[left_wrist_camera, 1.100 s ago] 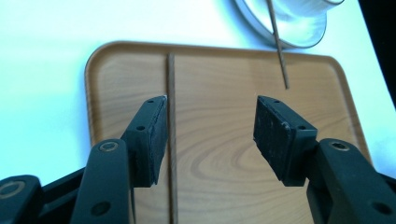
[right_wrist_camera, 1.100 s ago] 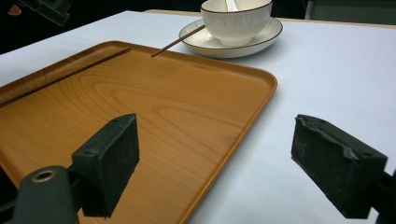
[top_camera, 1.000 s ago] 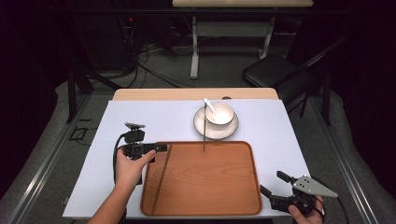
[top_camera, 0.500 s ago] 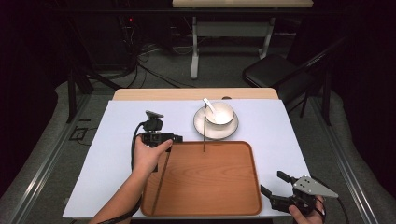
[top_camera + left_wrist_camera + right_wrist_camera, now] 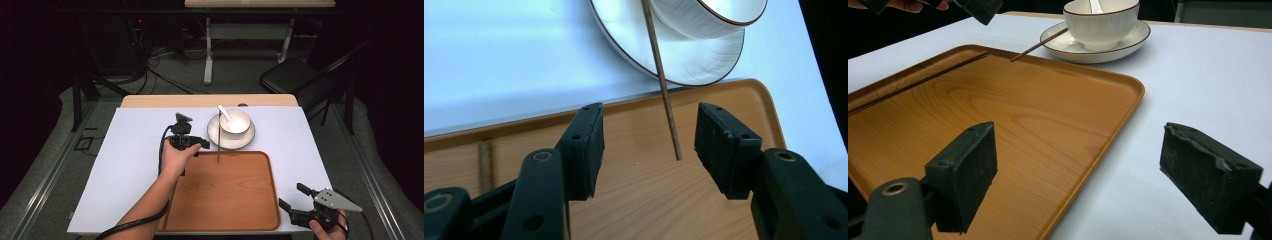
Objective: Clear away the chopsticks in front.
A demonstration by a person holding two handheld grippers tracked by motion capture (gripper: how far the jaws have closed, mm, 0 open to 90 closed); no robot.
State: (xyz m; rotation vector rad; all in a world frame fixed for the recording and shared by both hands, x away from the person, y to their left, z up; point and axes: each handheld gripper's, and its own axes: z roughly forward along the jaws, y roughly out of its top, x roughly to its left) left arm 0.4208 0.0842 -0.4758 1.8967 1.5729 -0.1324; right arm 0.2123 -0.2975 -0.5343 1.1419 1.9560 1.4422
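Note:
A thin brown chopstick leans from the white plate down over the far rim of the wooden tray. My left gripper is open just left of it. In the left gripper view the chopstick runs down between the two spread jaws, its tip above the tray. A second chopstick lies along the tray's left side. My right gripper stands open and holds nothing, off the tray's near right corner. A white bowl with a spoon sits on the plate.
A white sheet covers the table around the tray. Beyond the table's far edge stand a dark chair and a table frame. The person's left forearm crosses the tray's left edge.
My left gripper has moved right and away from the person, from the tray's far left corner to beside the leaning chopstick. The right gripper has stayed still.

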